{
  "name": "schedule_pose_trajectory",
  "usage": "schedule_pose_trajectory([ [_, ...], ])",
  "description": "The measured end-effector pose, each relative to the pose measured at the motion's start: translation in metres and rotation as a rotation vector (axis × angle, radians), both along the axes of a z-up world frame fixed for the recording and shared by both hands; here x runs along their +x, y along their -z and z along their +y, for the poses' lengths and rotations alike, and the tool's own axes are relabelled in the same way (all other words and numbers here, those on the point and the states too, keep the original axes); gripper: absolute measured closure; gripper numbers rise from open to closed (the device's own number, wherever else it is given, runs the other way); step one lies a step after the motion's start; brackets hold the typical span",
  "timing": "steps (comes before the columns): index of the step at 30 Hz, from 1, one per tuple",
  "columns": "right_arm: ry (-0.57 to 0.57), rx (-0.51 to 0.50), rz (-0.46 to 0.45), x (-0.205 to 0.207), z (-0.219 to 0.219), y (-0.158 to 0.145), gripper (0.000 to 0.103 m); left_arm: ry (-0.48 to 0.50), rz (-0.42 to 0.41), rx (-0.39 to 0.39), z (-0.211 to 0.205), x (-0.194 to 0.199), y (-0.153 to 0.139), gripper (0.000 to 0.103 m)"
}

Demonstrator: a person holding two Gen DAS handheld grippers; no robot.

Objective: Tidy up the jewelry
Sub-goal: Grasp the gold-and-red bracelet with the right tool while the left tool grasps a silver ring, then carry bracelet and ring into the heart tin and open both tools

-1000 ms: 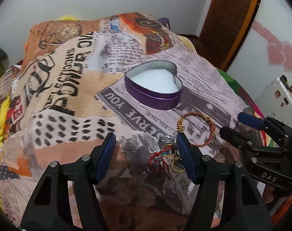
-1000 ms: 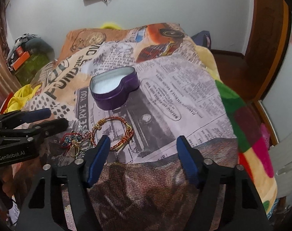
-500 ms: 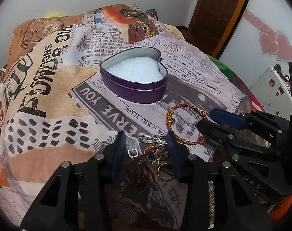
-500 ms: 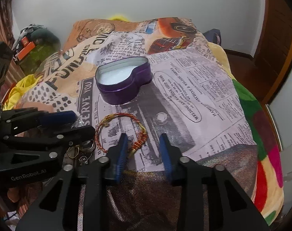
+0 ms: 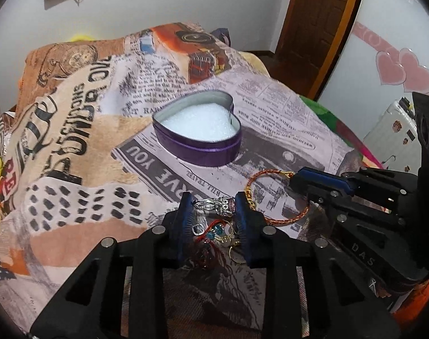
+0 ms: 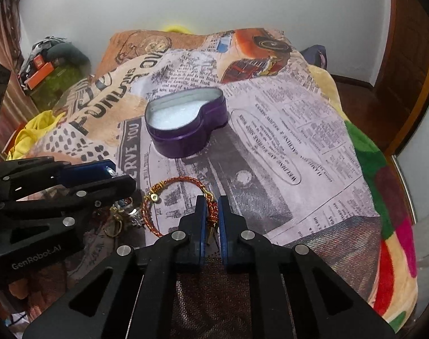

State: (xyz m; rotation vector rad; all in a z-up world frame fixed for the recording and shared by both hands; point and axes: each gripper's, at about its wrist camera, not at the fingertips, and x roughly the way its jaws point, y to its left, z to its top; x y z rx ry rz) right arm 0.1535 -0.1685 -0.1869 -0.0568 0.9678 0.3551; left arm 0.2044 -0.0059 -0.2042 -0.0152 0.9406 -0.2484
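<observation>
Jewelry is lying in two lots on the printed blanket [image 5: 73, 130], both on the camera side of the purple heart-shaped tin [image 5: 198, 132], which is standing open with white padding showing inside. In the left wrist view, the left gripper [image 5: 214, 206] is pointing down onto the tangled cluster of rings and charms [image 5: 217, 226]; its jaws are closing, a silver ring [image 5: 207, 204] is sitting between the blue pads near their tips, and contact cannot be confirmed. The tin is lying straight ahead of these fingers, beyond the cluster. The braided bracelet [image 5: 270, 195] is lying just to the right of the cluster, with the right gripper entering from the right and covering its far side. In the right wrist view, the right gripper [image 6: 212, 206] is fully closed on the clasp end of the bracelet [image 6: 169, 195], the cord passing between the pads and the loop lying flat, extending to the left of the fingers toward the left gripper [image 6: 121, 175]. The tin [image 6: 186, 124] is lying ahead and slightly left of the right fingers. Judged from both views, both grippers are about equally near the tin, and the coming move is turning on a short lift forward over its rim.
</observation>
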Motion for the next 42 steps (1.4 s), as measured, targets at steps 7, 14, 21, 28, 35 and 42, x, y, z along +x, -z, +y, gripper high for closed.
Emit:
schedule_pose_trajectory([
  [7, 0.008, 0.002, -0.066, -0.004, 0.000, -0.025, 0.096, -0.044, -0.064, -0.014, 0.015, -0.009, -0.029, 0.073],
  [14, 0.012, 0.003, -0.134, -0.001, 0.000, -0.050, 0.096, -0.075, -0.122, -0.022, 0.025, -0.014, -0.055, 0.073],
  [21, 0.040, -0.010, -0.209, 0.014, 0.004, -0.063, 0.096, -0.100, -0.166, -0.012, 0.029, -0.007, -0.073, 0.073],
  [28, 0.054, 0.002, -0.216, 0.042, 0.010, -0.059, 0.096, -0.113, -0.187, -0.001, 0.028, 0.011, -0.076, 0.073],
  [35, 0.028, 0.029, -0.210, 0.063, 0.017, -0.055, 0.096, -0.111, -0.180, 0.018, 0.029, 0.032, -0.069, 0.073],
  [42, -0.029, 0.051, -0.165, 0.080, 0.025, -0.044, 0.096, -0.096, -0.137, 0.016, 0.028, 0.058, -0.053, 0.073],
])
